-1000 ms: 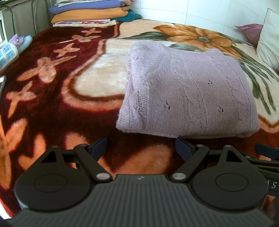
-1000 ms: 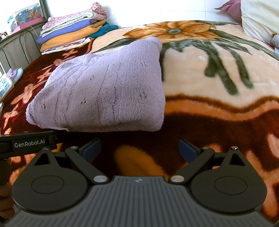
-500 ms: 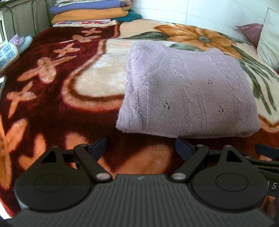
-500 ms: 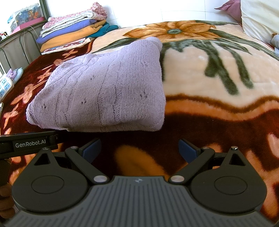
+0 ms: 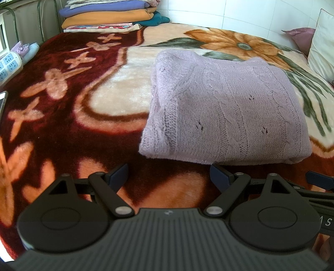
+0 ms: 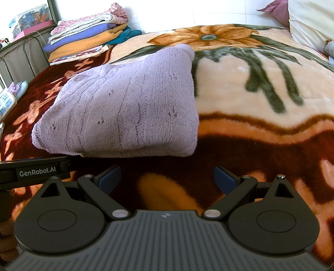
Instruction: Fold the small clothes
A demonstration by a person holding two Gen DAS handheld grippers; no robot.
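From the left wrist view, the left claw [image 5: 169, 174] stands wide open with nothing between its blue pads, poised just short of the near edge of a lilac cable-knit sweater [image 5: 227, 110]. The sweater lies on the bed's flowered plush blanket [image 5: 68, 116] as a compact, thick rectangle, its edges rounded and doubled under, so it reads as already folded. At the right edge of this view a blue pad of the right claw [image 5: 319, 177] pokes in beside the left one. Far back, a stack of folded clothes [image 5: 108, 15] sits at the head of the bed, a power strip [image 5: 9, 65] lies at the left, and a cream pillow [image 5: 322, 45] leans at the right.

From the right wrist view, the right claw [image 6: 168, 177] is likewise spread wide and empty, hovering over bare blanket [image 6: 261, 100] just in front of the sweater's [image 6: 125, 110] near right corner, not touching it. The same stack [image 6: 89, 35] shows behind.

Judging by its tidy shape, the folding of this garment looks finished; what may be left is carrying it to the stack. Whether any unfolded clothes wait elsewhere cannot be told, since neither view covers the whole bed.
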